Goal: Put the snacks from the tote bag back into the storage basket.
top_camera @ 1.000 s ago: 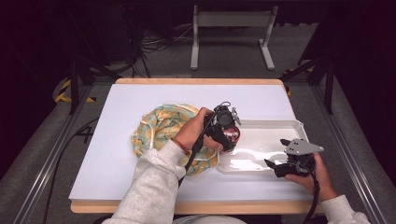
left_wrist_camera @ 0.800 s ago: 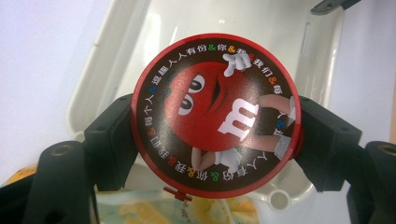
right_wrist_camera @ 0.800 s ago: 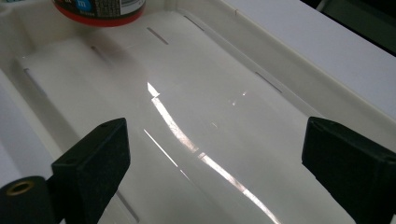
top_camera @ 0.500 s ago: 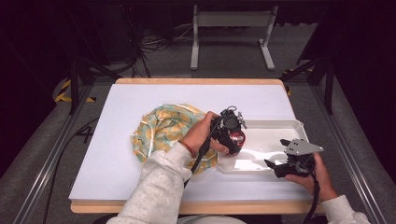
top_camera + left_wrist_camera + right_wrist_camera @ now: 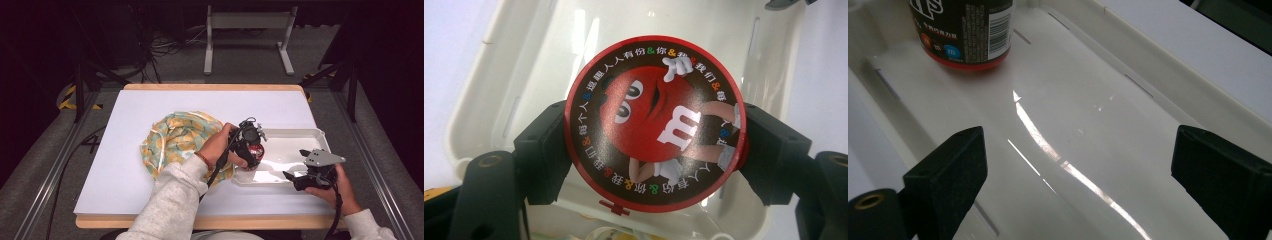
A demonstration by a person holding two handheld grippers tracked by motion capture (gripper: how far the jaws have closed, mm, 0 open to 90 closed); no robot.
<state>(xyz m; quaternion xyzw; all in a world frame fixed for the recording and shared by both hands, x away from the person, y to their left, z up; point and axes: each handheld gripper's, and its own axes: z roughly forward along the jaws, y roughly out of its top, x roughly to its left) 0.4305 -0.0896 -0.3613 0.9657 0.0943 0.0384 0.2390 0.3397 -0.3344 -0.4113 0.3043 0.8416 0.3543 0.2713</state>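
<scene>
Two jaws of the left gripper clamp a red-lidded candy jar in the white tray; release should wait until it stands flat, while the right gripper gapes empty

both arms wear light grey sweatshirt sleeves with ribbed cuffs, and a thin reddish band shows at the left wrist just above the cuff. the left tongs are a black body with a knot of small parts and looped wires on top and a black cable trailing back along the forearm, their jaws blocky matte-black pads on arms with brass-ringed screw holes. the right tongs are black too, topped by a grey three-cornered plate dotted with small holes, with a black cable running down past the wrist.
</scene>
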